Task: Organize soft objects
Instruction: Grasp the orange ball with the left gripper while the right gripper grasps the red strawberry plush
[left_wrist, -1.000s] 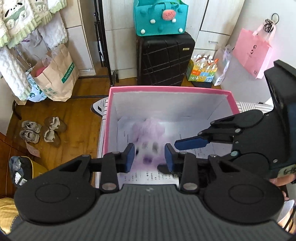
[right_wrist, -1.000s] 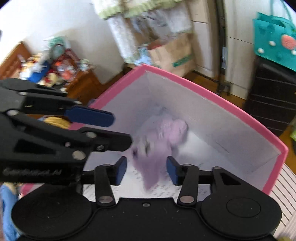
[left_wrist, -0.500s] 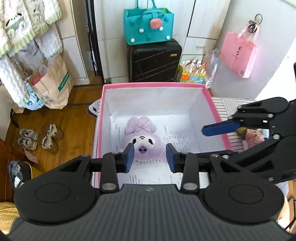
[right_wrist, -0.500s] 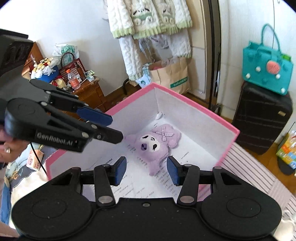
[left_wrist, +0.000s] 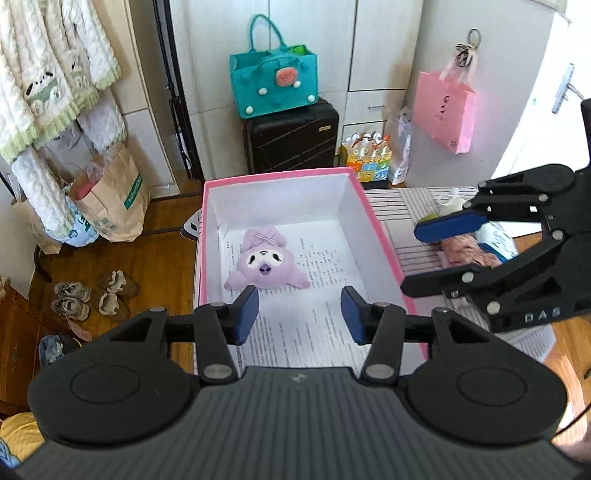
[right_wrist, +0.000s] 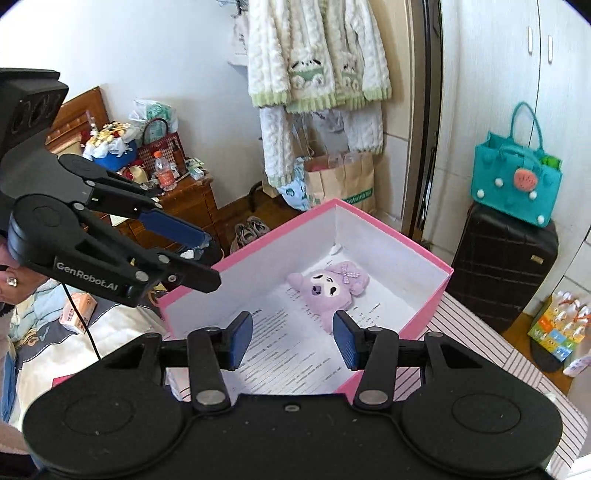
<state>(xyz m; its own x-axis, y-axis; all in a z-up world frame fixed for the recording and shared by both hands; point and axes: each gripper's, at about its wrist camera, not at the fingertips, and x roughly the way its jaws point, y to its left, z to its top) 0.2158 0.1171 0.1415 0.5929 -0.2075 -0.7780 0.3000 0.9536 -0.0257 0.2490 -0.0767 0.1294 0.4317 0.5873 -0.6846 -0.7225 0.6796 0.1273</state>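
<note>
1. Plush: lilac, soft, with a white face patch, dark eyes and snout, and a checked bow on the head. It lies face up, limbs spread.
2. Location: inside the box, on the printed paper lining the floor, toward the far left part, clear of the walls.
3. Count: one plush in the box; one box, pink outside and white inside; two grippers. A second, pinkish soft item lies outside on the striped cloth; it is partly hidden.
4. Orientation: in the left wrist view its long axis runs near to far, bow end toward the far wall, arms splayed toward the camera.
5. Left gripper: jaws have just been opening; nothing between them.
6. Right gripper: jaws apart, empty, above the box's near edge.
</note>
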